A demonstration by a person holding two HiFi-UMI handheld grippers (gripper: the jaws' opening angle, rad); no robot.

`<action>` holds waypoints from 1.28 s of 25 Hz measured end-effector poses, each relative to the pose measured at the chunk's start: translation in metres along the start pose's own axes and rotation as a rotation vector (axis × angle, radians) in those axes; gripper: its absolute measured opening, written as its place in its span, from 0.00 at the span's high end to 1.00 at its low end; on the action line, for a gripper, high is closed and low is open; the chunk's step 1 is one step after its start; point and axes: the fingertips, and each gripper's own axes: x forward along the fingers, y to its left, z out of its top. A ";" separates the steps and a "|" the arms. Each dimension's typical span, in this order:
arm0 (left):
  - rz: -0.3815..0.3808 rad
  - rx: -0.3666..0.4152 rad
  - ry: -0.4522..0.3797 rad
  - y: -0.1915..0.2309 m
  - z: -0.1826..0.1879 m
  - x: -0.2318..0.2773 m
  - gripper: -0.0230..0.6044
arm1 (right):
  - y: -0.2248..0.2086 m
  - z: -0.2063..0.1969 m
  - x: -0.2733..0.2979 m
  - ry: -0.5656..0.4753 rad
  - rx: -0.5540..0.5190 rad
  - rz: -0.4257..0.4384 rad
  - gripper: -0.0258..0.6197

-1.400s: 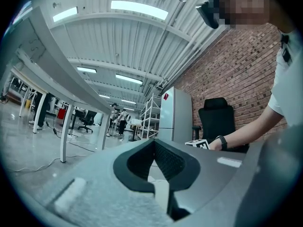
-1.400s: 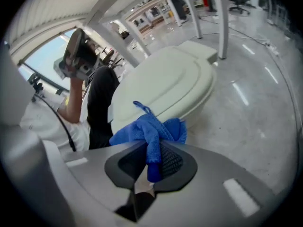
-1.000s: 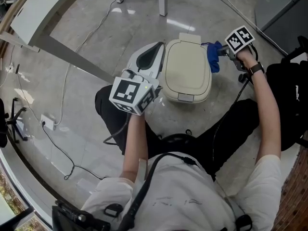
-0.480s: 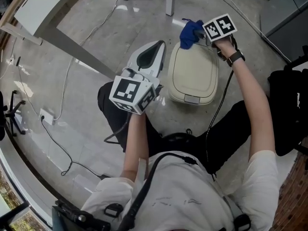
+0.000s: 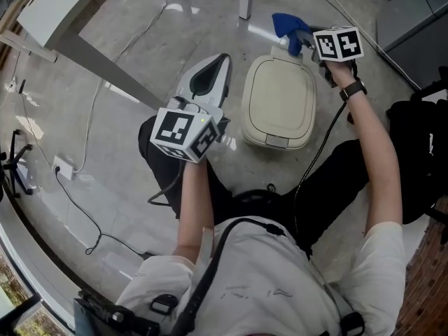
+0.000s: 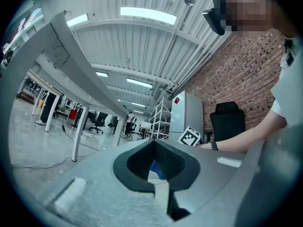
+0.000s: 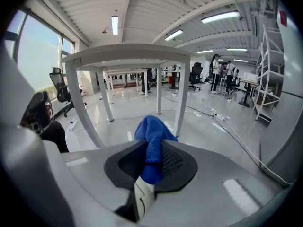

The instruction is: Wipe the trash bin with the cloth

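Right gripper view shows right gripper [image 7: 155, 145] pinching cloth [image 7: 150, 128]; left gripper [image 6: 154, 145] jaws pressed together.

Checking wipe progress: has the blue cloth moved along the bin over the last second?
Yes. The blue cloth, clamped in the right gripper, went from the trash bin's right side round to its far edge.
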 end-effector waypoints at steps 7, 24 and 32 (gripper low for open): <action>-0.053 0.001 0.001 -0.019 -0.006 0.008 0.96 | 0.016 -0.085 0.012 0.212 -0.248 0.026 0.90; -0.066 -0.013 0.005 -0.051 -0.014 -0.019 0.96 | 0.140 -0.132 -0.048 0.158 -0.001 0.346 0.89; -0.072 0.029 0.012 -0.095 -0.016 -0.048 0.96 | 0.202 -0.169 -0.088 0.166 0.100 0.483 0.89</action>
